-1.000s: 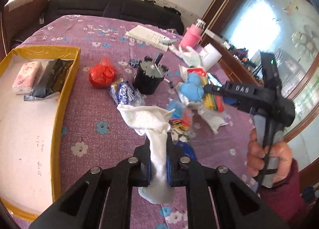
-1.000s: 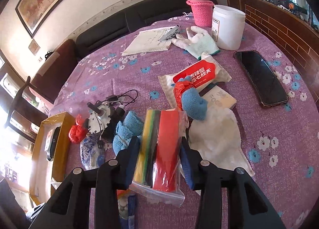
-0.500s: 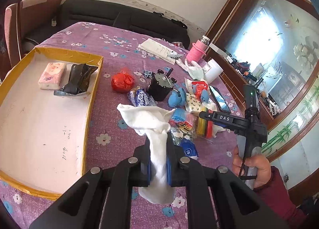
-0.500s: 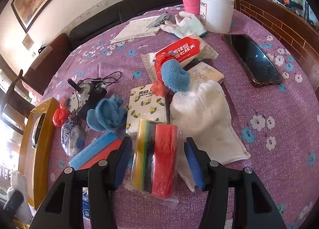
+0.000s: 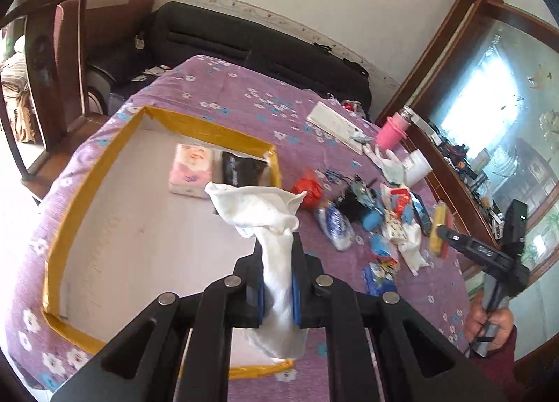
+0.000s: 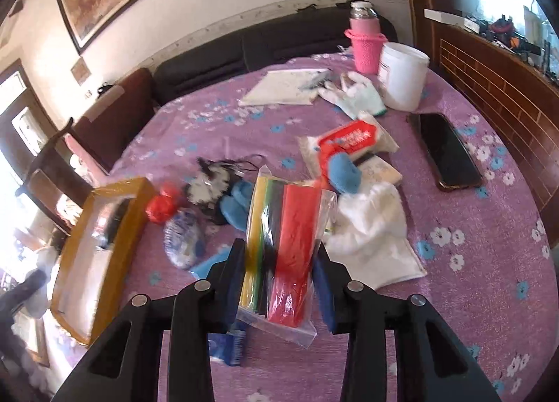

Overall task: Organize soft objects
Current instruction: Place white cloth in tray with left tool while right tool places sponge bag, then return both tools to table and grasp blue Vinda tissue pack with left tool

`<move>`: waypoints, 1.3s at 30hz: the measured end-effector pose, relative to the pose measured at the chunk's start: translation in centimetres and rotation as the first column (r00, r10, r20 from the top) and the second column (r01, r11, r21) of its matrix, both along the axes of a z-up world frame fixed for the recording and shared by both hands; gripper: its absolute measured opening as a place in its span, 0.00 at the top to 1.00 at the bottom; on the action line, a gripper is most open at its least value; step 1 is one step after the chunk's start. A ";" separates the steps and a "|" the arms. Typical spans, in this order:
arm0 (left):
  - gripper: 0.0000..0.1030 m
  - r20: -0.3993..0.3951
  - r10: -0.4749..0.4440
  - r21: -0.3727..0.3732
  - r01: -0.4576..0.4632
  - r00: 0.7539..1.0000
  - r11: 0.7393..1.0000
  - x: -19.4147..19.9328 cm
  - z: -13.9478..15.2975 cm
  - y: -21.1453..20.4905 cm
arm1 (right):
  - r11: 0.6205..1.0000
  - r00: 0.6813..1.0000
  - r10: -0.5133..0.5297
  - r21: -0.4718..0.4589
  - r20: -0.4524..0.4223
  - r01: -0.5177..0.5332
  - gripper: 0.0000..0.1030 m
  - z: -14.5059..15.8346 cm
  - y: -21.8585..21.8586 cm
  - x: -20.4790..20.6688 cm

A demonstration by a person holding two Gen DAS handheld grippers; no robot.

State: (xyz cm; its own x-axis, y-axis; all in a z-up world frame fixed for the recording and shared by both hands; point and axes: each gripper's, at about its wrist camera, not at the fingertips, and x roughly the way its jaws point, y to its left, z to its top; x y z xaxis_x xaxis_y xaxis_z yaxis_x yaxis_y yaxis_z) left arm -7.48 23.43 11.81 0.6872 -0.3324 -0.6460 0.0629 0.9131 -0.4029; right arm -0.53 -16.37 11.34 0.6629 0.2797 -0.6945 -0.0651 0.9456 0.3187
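The white cloth (image 5: pixel 276 223) hangs pinched tight in the left gripper (image 5: pixel 277 283) above the yellow-rimmed box (image 5: pixel 209 129). The right gripper (image 6: pixel 279 283) clamps a bag of coloured felt sheets (image 6: pixel 283 237) beside that box. Released early, the limp cloth could drape over the box rim.

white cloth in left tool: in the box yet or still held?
Held, not in. The white cloth is pinched in the shut left tool, hanging above the yellow-rimmed box, which holds only a tissue pack and a black packet.
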 end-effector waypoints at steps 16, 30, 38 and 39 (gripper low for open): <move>0.83 -0.197 0.179 0.027 -0.178 0.964 0.984 14.2 -7.0 9.2 | 0.880 0.866 0.474 0.106 -0.158 -0.462 0.61 -3.2 25.5 7.4; 0.32 -0.054 0.209 -0.065 -0.212 0.976 0.975 8.8 -3.1 11.9 | 0.858 0.847 0.494 -0.050 -0.198 -0.512 0.47 -7.2 32.7 9.3; 0.25 0.019 0.186 -0.029 -0.185 0.982 0.982 3.8 0.0 9.7 | 0.889 0.884 0.456 -0.003 -0.106 -0.459 0.30 -2.9 27.3 7.2; 0.22 0.027 0.171 -0.032 -0.170 0.985 0.985 3.3 0.3 9.0 | 0.898 0.894 0.437 -0.005 -0.092 -0.440 0.29 -2.4 25.8 6.9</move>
State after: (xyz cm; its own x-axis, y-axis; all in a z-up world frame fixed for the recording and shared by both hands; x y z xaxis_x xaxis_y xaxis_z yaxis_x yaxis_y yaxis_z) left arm -4.13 32.41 12.11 0.7543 -0.2277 -0.6158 -0.0799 0.8991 -0.4303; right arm 6.38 9.39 8.95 0.4138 0.5102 -0.7540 -0.4483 0.8350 0.3190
